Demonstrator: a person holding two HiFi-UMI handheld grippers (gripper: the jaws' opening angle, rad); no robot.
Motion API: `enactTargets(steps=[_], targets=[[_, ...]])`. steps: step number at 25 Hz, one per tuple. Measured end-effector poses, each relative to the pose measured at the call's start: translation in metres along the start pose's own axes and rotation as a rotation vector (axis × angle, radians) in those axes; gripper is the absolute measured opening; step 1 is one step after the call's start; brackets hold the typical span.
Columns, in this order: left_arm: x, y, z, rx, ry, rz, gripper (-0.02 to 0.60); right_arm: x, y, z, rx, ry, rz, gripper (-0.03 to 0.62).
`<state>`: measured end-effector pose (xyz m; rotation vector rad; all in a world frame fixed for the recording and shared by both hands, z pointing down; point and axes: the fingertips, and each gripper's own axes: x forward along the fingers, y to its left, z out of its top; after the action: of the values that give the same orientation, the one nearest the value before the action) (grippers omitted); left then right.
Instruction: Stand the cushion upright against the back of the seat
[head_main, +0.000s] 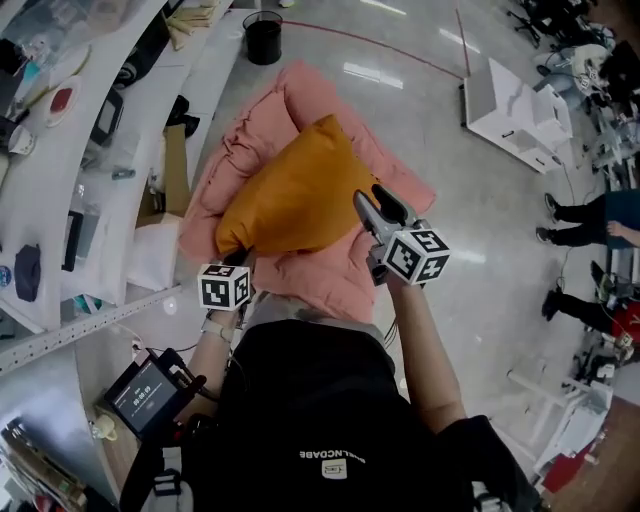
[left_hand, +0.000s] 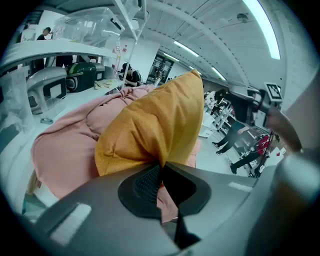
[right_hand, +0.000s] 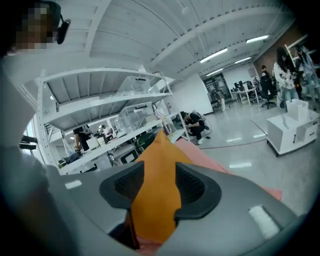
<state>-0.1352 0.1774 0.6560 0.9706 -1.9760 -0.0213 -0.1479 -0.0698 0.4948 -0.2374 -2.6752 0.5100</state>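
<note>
Left gripper view: left gripper (left_hand: 161, 169) pinches the cushion (left_hand: 155, 125) by one corner.

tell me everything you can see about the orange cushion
The orange cushion is a plump square pillow of plain, finely textured fabric with pointed corners. It lies tilted on the pink seat, one corner raised, not yet upright. The left gripper has its fingers shut on the near corner; the right gripper is at its right edge, fingers apart, fabric showing between them.

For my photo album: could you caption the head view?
Left gripper pinches an orange cushion on a pink seat; right gripper open at its edge.
</note>
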Motion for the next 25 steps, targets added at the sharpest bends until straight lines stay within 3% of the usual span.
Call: enactTargets(steps=[4,8,9,13,18,25], targets=[[-0.004,0.01,-0.002,0.026,0.003,-0.023,0.028,0.061,0.013,0.015,-0.056,0.063,0.004,0.27],[-0.002,0.005,-0.008,0.082,0.011,-0.043,0.028,0.103,0.014,0.009,-0.135,0.142,-0.02,0.45],[-0.001,0.003,-0.01,0.084,0.013,-0.049,0.028,0.113,0.012,0.004,-0.156,0.172,-0.023,0.468],[0.001,-0.003,-0.01,0.096,0.018,-0.072,0.028,0.133,0.004,-0.004,-0.175,0.206,-0.019,0.453],[0.001,-0.013,0.0,0.143,0.022,-0.087,0.028,0.137,-0.005,-0.004,-0.16,0.211,-0.029,0.336],[-0.015,-0.036,0.044,0.228,-0.057,-0.147,0.026,0.144,-0.03,0.022,-0.095,0.149,-0.044,0.263]])
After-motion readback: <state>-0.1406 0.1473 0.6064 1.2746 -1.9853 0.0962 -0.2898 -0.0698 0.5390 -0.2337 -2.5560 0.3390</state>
